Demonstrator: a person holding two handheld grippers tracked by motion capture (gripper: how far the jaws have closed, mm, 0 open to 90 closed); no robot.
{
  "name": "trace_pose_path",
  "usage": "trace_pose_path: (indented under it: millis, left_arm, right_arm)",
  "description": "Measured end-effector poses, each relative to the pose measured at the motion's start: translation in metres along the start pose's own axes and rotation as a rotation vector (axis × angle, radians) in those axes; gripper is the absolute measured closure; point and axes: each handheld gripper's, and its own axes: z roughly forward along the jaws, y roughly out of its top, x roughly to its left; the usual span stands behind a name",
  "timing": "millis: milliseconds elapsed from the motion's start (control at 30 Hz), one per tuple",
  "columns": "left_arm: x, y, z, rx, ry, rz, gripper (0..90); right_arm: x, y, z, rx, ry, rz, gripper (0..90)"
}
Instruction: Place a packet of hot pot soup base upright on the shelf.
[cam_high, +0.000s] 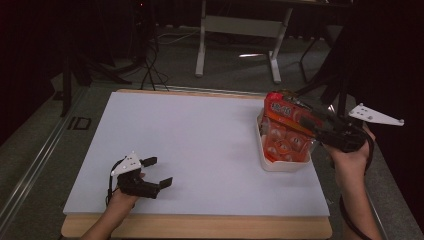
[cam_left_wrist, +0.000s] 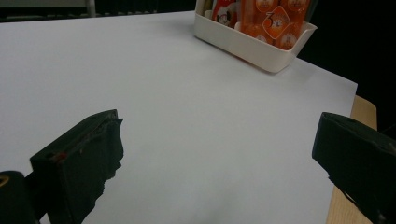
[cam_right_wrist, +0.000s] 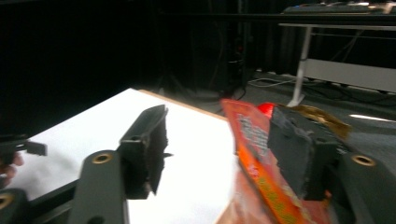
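Observation:
A white bin (cam_high: 280, 166) at the right of the white table holds several orange snack packets (cam_high: 285, 140). One orange-red packet (cam_high: 280, 107) stands tilted at the top of the pile. My right gripper (cam_high: 300, 120) hovers at it from the right. In the right gripper view the packet (cam_right_wrist: 250, 140) leans against one jaw, while the other jaw stands well apart from it, so the right gripper (cam_right_wrist: 219, 126) is open. My left gripper (cam_high: 160, 171) rests near the table's front left, open with nothing between its jaws (cam_left_wrist: 219, 126). The bin (cam_left_wrist: 247, 44) lies far ahead of it.
The white table top (cam_high: 200, 140) sits on a wooden board whose edge (cam_high: 200, 227) shows at the front. A desk frame (cam_high: 240, 30) and cables stand on the floor beyond the table. Dark space lies to the right of the bin.

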Motion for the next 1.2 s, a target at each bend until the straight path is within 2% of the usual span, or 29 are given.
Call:
trace_pose_path:
  millis: [267, 533, 600, 667, 767, 833, 867, 967, 1200]
  left_arm:
    - [-0.001, 0.000, -0.001, -0.002, 0.000, 0.001, 1.7]
    - [-0.001, 0.001, -0.001, -0.003, -0.004, 0.002, 1.6]
    - [-0.001, 0.000, -0.001, -0.002, -0.003, 0.004, 1.7]
    - [-0.001, 0.000, -0.001, -0.003, -0.004, 0.001, 1.6]
    - [-0.001, 0.000, -0.001, -0.002, -0.005, 0.000, 1.7]
    - [-0.001, 0.000, -0.001, -0.001, -0.004, 0.004, 1.6]
    - [-0.001, 0.000, -0.001, -0.001, -0.004, 0.004, 1.7]
    - [-0.001, 0.000, -0.001, -0.001, -0.004, 0.000, 1.6]
    - [-0.001, 0.001, -0.001, -0.005, -0.010, -0.003, 1.6]
  right_arm:
    - [0.028, -0.001, 0.009, -0.009, 0.074, -0.014, 23.8]
    - [0.049, -0.016, 0.024, 0.008, 0.160, -0.013, 14.0]
    - [0.053, -0.021, 0.027, -0.002, 0.179, -0.021, 13.6]
    - [0.055, -0.027, 0.031, 0.010, 0.203, -0.010, 13.6]
    - [0.058, -0.035, 0.038, 0.043, 0.218, -0.025, 13.6]
    - [0.061, -0.042, 0.042, 0.058, 0.243, -0.008, 13.7]
    - [0.061, -0.042, 0.042, 0.058, 0.243, -0.008, 13.7]
    - [0.067, -0.056, 0.054, 0.109, 0.254, -0.015, 13.7]
    - [0.077, -0.075, 0.069, 0.147, 0.279, -0.021, 13.7]
